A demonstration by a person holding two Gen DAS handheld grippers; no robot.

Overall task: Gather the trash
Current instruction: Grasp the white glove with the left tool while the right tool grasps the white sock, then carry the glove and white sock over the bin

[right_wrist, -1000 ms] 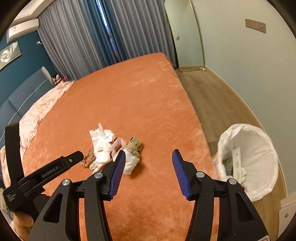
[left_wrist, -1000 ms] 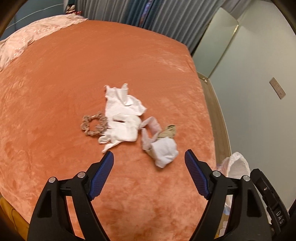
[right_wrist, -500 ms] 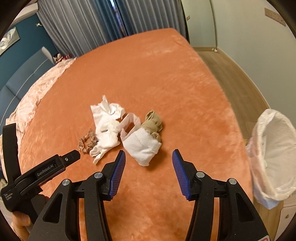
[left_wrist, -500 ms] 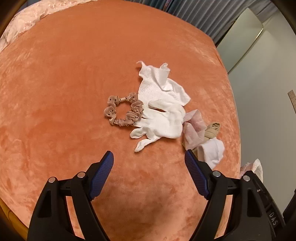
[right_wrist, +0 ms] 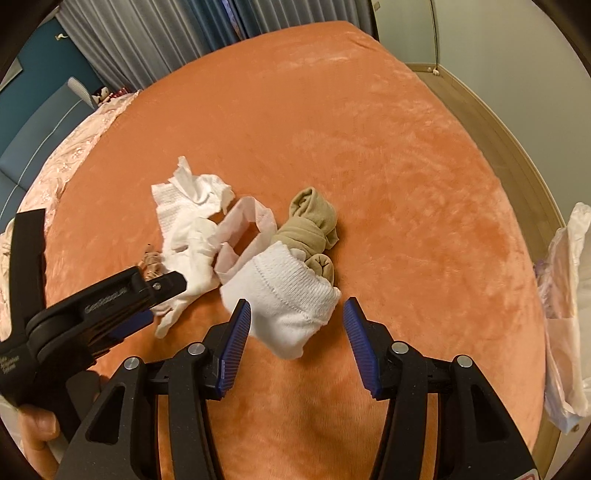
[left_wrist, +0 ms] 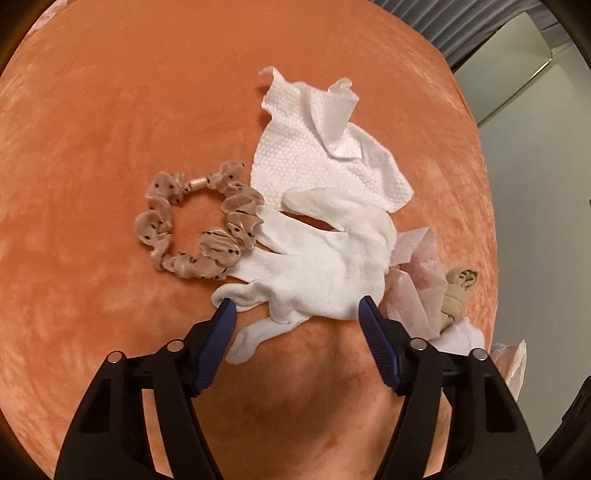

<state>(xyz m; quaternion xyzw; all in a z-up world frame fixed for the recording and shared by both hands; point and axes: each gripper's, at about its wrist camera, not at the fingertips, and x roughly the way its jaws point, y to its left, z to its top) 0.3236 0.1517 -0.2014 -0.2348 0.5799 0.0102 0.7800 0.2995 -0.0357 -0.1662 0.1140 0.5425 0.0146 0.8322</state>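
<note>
A small heap lies on the orange bed cover [left_wrist: 92,110]. In the left wrist view my left gripper [left_wrist: 295,306] is open, its blue pads either side of a white glove [left_wrist: 317,266]. Behind the glove lies a white paper towel [left_wrist: 314,155]; left of it is a beige dotted scrunchie [left_wrist: 199,225]. In the right wrist view my right gripper [right_wrist: 295,310] is open around a white sock [right_wrist: 288,295]. Behind the sock are a tan rolled stocking [right_wrist: 314,221] and a pale pink tissue strip [right_wrist: 247,229]. The left gripper [right_wrist: 110,299] shows at the left, over the glove.
A white bin bag [right_wrist: 565,295] hangs past the bed's right edge. A pink patterned quilt [right_wrist: 74,147] covers the bed's far left. Grey curtains [right_wrist: 166,29] and a mirror door [right_wrist: 406,29] stand beyond the bed. Wood floor [right_wrist: 517,147] runs along the right.
Both grippers have moved forward and down onto the heap. The left now straddles the white glove and the right straddles the white sock. Both jaws stay open.
</note>
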